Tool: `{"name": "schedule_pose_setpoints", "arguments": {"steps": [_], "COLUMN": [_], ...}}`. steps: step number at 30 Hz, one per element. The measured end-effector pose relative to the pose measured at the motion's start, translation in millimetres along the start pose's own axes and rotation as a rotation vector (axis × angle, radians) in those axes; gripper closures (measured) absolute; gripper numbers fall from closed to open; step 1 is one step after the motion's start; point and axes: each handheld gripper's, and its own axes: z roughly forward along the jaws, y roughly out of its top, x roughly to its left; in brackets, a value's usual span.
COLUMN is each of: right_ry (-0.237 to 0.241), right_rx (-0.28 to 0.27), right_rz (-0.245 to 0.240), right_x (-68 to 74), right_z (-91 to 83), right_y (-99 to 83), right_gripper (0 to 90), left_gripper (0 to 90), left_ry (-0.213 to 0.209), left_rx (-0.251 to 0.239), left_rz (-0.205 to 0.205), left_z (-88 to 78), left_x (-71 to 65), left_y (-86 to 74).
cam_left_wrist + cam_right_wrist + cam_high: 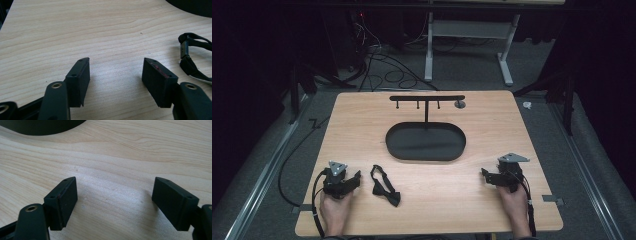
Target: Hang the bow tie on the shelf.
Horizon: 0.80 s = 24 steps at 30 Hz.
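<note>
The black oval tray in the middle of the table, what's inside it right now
The tray looks empty: just its dark floor, with a T-shaped stand rising from its far edge. The interior is very dark, so anything small and black could go unseen.

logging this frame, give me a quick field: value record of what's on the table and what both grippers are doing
table: wooden table
stand: black oval tray with T-shaped hook bar, far centre
bow tie: black bow tie lying flat, just right of left gripper
left gripper: left gripper open, holding nothing, near edge
right gripper: right gripper open, holding nothing, near edge
</note>
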Motion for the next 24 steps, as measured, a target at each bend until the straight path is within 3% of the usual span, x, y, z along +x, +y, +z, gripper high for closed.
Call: {"name": "schedule_pose_setpoints", "arguments": {"steps": [14, 24], "right_ry": [0.000, 0.000], "right_rx": [0.000, 0.000], "right_rz": [0.000, 0.000], "right_x": [0.0, 0.0], "right_z": [0.0, 0.0], "right_y": [0.0, 0.0], "right_gripper": [21.6, 21.6], "left_gripper": [46.1, 50.6], "left_ry": [-0.072, -0.153], "left_rx": [-0.044, -0.019], "left_rz": [-0.024, 0.017], "left_z": [-17.5, -12.5], "left_x": [-4.9, -21.4], "left_y": [10.5, 20.6]}}
